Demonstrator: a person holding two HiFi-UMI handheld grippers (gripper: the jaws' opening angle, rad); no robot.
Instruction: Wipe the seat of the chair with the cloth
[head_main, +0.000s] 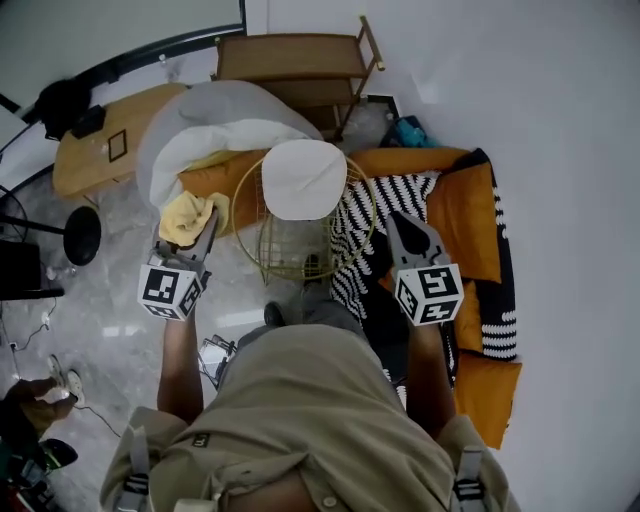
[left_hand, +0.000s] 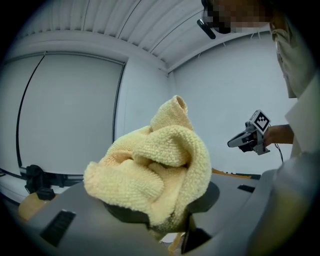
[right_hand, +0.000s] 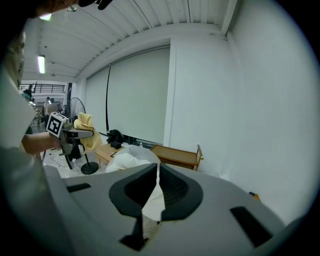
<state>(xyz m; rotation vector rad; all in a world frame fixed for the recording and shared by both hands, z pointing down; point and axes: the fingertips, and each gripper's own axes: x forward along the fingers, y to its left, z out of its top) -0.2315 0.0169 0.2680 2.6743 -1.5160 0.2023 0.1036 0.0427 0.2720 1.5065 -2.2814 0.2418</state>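
1. Head view: the yellow cloth (head_main: 186, 218) is bunched at the tips of the left gripper (head_main: 207, 226), to the left of the chair and clear of its seat.
2. Left gripper view: the jaws are closed on the cloth (left_hand: 155, 167), pinching its lower folds. The rest of the fabric bulges up over them.
3. The chair seat (head_main: 304, 178) is round and white. It sits on a gold wire frame (head_main: 300, 255) directly in front of the person.
4. The right gripper (head_main: 397, 222) is held to the right of the chair, level with the left one and well apart from it.
5. Right gripper view: the jaws are pressed nearly together, with only a thin slit between them and nothing in it.
6. Behind and right of the chair is an orange sofa (head_main: 458, 210) with a black-and-white striped blanket (head_main: 388, 200) on it.
7. A large white cushion (head_main: 215, 125) lies behind the cloth. A wooden shelf (head_main: 295, 62) stands against the wall beyond it.
8. A wooden table (head_main: 95, 150) and a black stool (head_main: 82, 235) stand at the left.
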